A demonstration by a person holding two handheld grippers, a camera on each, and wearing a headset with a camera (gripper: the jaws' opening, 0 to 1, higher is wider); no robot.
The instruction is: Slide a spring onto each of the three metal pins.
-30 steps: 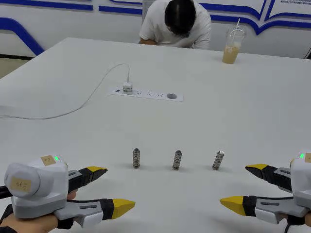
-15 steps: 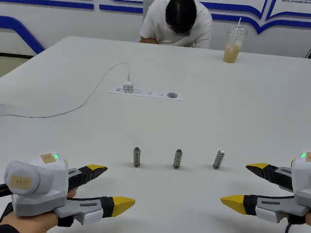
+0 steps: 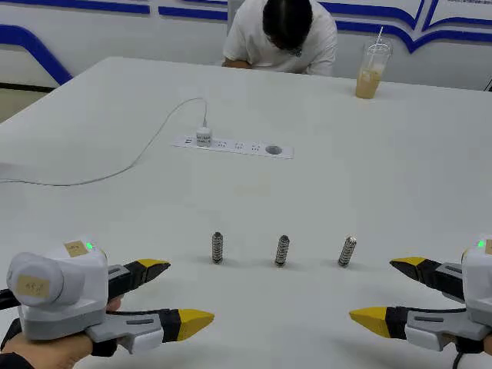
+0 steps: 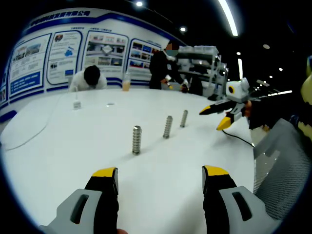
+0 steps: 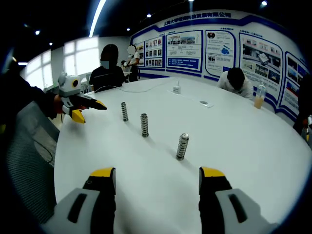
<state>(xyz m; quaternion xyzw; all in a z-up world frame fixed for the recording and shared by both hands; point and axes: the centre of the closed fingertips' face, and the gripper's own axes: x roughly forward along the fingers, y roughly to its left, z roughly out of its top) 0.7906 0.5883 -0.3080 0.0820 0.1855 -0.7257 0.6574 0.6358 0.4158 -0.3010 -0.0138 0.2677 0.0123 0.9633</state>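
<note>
Three metal pins stand upright in a row on the white table, each with a spring around it: the left pin (image 3: 217, 247) (image 4: 136, 140) (image 5: 124, 111), the middle pin (image 3: 282, 250) (image 4: 168, 126) (image 5: 144, 125) and the right pin (image 3: 347, 251) (image 4: 184, 118) (image 5: 182, 146). My left gripper (image 3: 174, 295) (image 4: 160, 180) is open, low at the near left, short of the left pin, nothing between its fingers. My right gripper (image 3: 393, 292) (image 5: 157, 180) is open at the near right, to the right of the right pin, holding nothing.
A white power strip (image 3: 234, 145) with a plugged adapter and a trailing cable (image 3: 138, 161) lies mid-table. A plastic cup (image 3: 370, 72) with a straw stands at the far edge. A person (image 3: 282, 36) sits bent over at the far side.
</note>
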